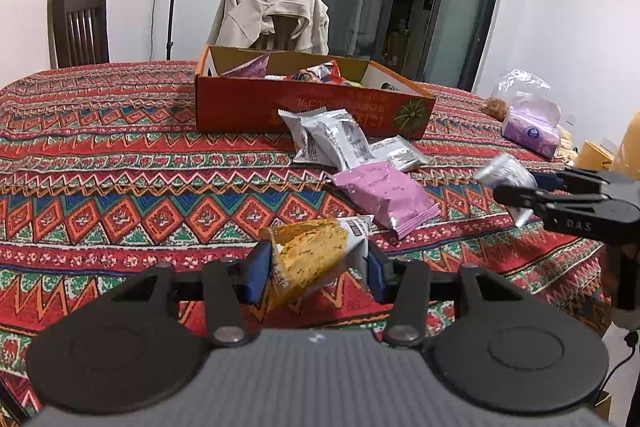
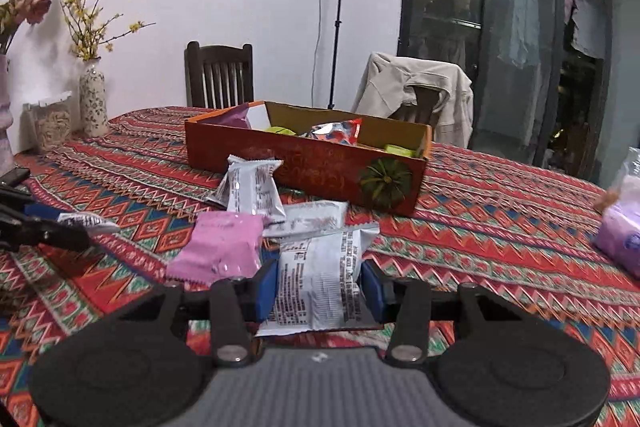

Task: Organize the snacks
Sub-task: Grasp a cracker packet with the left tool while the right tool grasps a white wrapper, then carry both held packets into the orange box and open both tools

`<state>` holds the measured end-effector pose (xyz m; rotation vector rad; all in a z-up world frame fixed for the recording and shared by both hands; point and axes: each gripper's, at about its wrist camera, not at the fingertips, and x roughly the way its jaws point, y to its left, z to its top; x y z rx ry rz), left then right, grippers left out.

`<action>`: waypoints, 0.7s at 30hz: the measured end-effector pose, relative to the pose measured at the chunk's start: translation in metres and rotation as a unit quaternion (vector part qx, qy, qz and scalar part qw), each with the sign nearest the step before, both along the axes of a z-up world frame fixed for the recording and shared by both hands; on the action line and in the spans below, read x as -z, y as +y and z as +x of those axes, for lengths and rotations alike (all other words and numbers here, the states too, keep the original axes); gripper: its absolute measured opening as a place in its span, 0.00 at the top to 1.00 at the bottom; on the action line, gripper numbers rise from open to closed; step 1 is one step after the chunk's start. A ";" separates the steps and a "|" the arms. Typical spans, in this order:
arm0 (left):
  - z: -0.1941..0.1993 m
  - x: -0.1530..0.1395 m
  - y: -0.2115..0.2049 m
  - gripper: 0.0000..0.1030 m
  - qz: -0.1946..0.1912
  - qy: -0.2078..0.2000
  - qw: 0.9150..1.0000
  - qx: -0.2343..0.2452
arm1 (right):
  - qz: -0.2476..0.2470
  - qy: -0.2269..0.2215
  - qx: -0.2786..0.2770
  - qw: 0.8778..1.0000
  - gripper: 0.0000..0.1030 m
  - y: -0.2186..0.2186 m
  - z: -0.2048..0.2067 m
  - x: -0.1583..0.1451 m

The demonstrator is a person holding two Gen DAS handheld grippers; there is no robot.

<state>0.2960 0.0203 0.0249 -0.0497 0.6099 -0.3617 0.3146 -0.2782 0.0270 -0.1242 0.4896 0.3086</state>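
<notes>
- Between my left gripper's (image 1: 318, 269) blue pads sits a yellow snack packet (image 1: 310, 255), clamped at its sides and held up off the tablecloth (image 1: 120, 187). It hangs a bit crooked, so the grip looks more like a pinch on crinkly film than a solid hold.
- Over on the right, my right gripper (image 2: 320, 291) is closed on a white snack packet (image 2: 320, 283) the same way, printed back facing the camera, also clear of the cloth.
- Just ahead of both tools there's a loose heap still on the table: a pink packet (image 1: 382, 197) and a few more white packets (image 1: 328, 139), the farthest ones leaning against the front wall of the red cardboard box (image 1: 240, 107).
- That box already has some snacks in it, so my guess is both packets go in there next.
- What could go wrong: air-filled bags are slippery, and the yellow one could twist out of the pads mid-carry if I swing fast.
- The box wall is tall-ish and the heap is right in front of it, so coming in low could snag the rim or shove the leaning packets around.
- Both tools heading for the same box at once could bump each other; they're already fairly near.
- Tissue pack (image 1: 530, 131) off to the right edge is well apart, no worry there.
</notes>
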 end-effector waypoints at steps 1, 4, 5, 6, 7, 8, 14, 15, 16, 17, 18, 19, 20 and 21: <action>0.000 -0.003 0.000 0.53 -0.003 -0.002 1.000 0.001 | -0.002 -0.002 0.003 1.000 0.57 -0.002 -0.004 -0.001; 0.003 -0.014 0.000 0.53 -0.010 -0.013 1.000 0.008 | 0.002 -0.009 0.009 1.000 0.57 -0.007 -0.013 -0.004; 0.005 -0.018 0.001 0.53 -0.012 -0.016 1.000 0.009 | 0.005 -0.012 0.008 1.000 0.57 -0.008 -0.015 -0.006; 0.009 -0.024 0.002 0.53 -0.013 -0.020 1.000 0.011 | 0.008 -0.015 0.007 1.000 0.57 -0.009 -0.017 -0.008; 0.014 -0.030 0.003 0.53 -0.013 -0.024 1.000 0.011 | 0.008 -0.020 0.006 1.000 0.57 -0.010 -0.018 -0.011; 0.021 -0.037 0.004 0.53 -0.013 -0.028 0.999 0.011 | 0.009 -0.024 0.004 1.000 0.57 -0.012 -0.017 -0.015; 0.091 -0.087 0.004 0.52 -0.018 -0.061 0.998 -0.001 | 0.009 -0.055 -0.025 0.998 0.57 -0.012 0.010 -0.047; 0.108 -0.094 0.002 0.52 -0.018 -0.062 0.998 -0.004 | 0.014 -0.059 -0.029 0.998 0.57 -0.012 0.020 -0.053; 0.129 -0.100 -0.003 0.52 -0.018 -0.061 0.998 -0.008 | 0.022 -0.062 -0.033 0.997 0.57 -0.013 0.031 -0.058; 0.147 -0.105 -0.006 0.52 -0.017 -0.061 0.998 -0.012 | 0.029 -0.062 -0.036 0.997 0.57 -0.014 0.045 -0.064; 0.166 -0.108 -0.011 0.52 -0.013 -0.060 0.998 -0.019 | 0.033 -0.060 -0.039 0.997 0.57 -0.014 0.058 -0.068; 0.189 -0.110 -0.017 0.52 -0.006 -0.060 0.998 -0.033 | 0.038 -0.057 -0.038 0.997 0.57 -0.014 0.074 -0.073; 0.209 -0.110 -0.020 0.52 0.001 -0.056 0.998 -0.043 | 0.044 -0.052 -0.037 0.997 0.57 -0.014 0.091 -0.076; 0.230 -0.108 -0.025 0.52 0.007 -0.049 0.997 -0.051 | 0.050 -0.043 -0.039 0.997 0.57 -0.013 0.109 -0.079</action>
